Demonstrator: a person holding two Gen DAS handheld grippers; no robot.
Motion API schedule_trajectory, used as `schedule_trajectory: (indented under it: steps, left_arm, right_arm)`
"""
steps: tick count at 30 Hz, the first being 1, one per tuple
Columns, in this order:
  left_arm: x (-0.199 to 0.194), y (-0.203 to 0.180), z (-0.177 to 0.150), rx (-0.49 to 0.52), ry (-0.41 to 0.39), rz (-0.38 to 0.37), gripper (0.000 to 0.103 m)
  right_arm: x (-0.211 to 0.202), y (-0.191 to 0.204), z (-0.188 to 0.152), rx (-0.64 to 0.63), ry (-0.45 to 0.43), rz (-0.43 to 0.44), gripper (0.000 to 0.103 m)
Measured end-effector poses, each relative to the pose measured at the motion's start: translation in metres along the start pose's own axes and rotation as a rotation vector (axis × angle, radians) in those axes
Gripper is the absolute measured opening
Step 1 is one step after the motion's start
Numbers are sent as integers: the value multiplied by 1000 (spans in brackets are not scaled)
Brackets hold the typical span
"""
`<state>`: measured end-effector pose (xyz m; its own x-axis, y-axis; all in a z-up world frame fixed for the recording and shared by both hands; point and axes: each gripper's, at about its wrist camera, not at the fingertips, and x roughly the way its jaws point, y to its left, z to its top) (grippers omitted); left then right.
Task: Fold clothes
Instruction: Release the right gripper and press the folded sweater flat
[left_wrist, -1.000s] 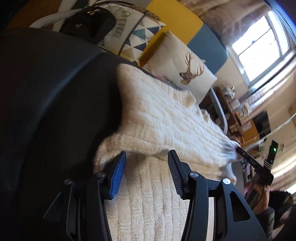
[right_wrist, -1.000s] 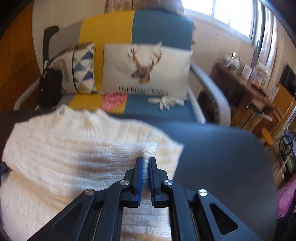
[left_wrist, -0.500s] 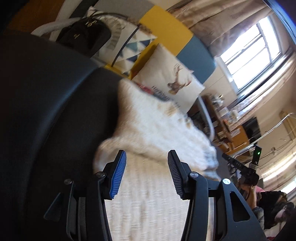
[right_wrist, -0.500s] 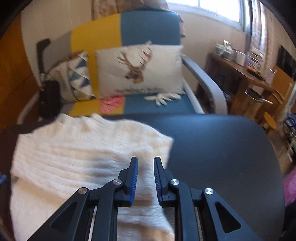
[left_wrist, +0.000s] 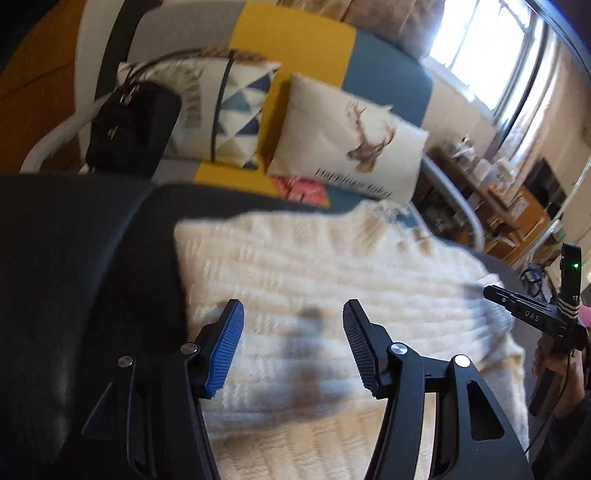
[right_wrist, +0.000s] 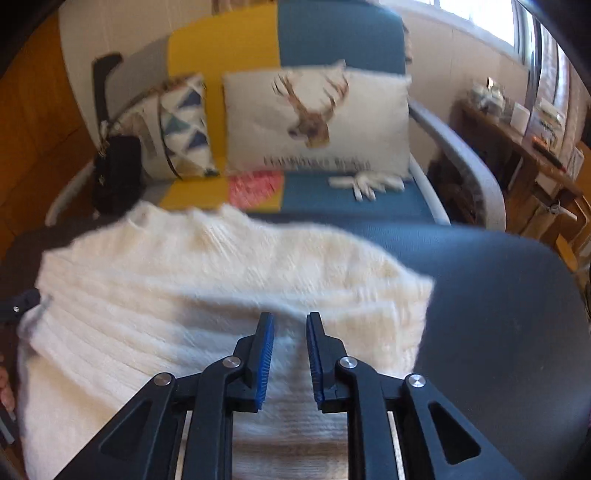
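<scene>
A cream knitted sweater (left_wrist: 332, 266) lies folded on the dark table (left_wrist: 74, 258), its top part laid over the lower part. My left gripper (left_wrist: 293, 308) hovers over the sweater's left half; its jaws are opening, the pads touch nothing and only its shadow falls on the knit. In the right wrist view my right gripper (right_wrist: 290, 317) is above the sweater (right_wrist: 184, 295) near its right edge. It stands open by a narrow gap, with no cloth pinched between the blue pads. The table (right_wrist: 498, 314) is bare to its right.
Behind the table stands a yellow and blue armchair (right_wrist: 332, 33) with a deer cushion (right_wrist: 317, 118), a triangle-print cushion (right_wrist: 181, 125), a black handbag (right_wrist: 118, 166) and a pink cloth (right_wrist: 255, 184). A cluttered wooden shelf (right_wrist: 524, 133) stands at the right.
My right gripper let go of the sweater fold it pinched and opened slightly. My left gripper rolled and swung toward the armchair, jaws wider. The folded-over part now lies flat.
</scene>
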<state>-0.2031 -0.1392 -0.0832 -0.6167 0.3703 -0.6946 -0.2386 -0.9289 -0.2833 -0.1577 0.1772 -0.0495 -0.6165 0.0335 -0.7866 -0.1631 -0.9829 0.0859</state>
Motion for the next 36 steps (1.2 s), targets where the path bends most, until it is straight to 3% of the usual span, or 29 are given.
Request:
schedule_trajectory:
  steps: [3, 6, 9, 11, 15, 18, 21, 23, 24, 27, 32, 34, 36]
  left_arm:
    - [4, -6, 15, 38, -21, 1, 60]
    - [30, 8, 20, -4, 47, 53, 60]
    - [46, 20, 10, 3, 83, 87, 60]
    - [42, 16, 6, 43, 75, 99, 60]
    - [12, 5, 11, 9, 49, 26, 60]
    - [-18, -21, -6, 98, 10, -30, 61]
    - [-5, -31, -38, 187, 93, 24, 61]
    - [0, -31, -50, 215, 91, 49, 60]
    - [-2, -32, -52, 218, 78, 51, 61]
    - [-18, -33, -41, 170, 55, 42, 61]
    - [-30, -66, -29, 203, 3, -44, 61]
    - [-11, -86, -30, 240, 62, -32, 61]
    - [18, -90, -39, 247, 159, -13, 61]
  right_arm:
    - [-5, 30, 5, -65, -14, 117, 17]
    - [9, 70, 9, -153, -8, 181, 18]
    - [51, 89, 3, -179, 89, 113, 17]
    - [50, 87, 2, -155, 46, 119, 17]
    - [24, 70, 3, -81, 48, 145, 17]
    - [-9, 54, -21, -95, 7, 165, 17]
    - [-17, 39, -53, -116, 39, 48, 18]
    - [2, 20, -74, -55, 134, 14, 18]
    - [-5, 13, -79, -21, 64, 54, 18]
    - [-18, 5, -75, 50, 71, 72, 18]
    - [-35, 37, -53, -36, -19, 97, 21]
    - [-17, 48, -51, -50, 29, 111, 21]
    - [11, 54, -60, -81, 131, 66, 20]
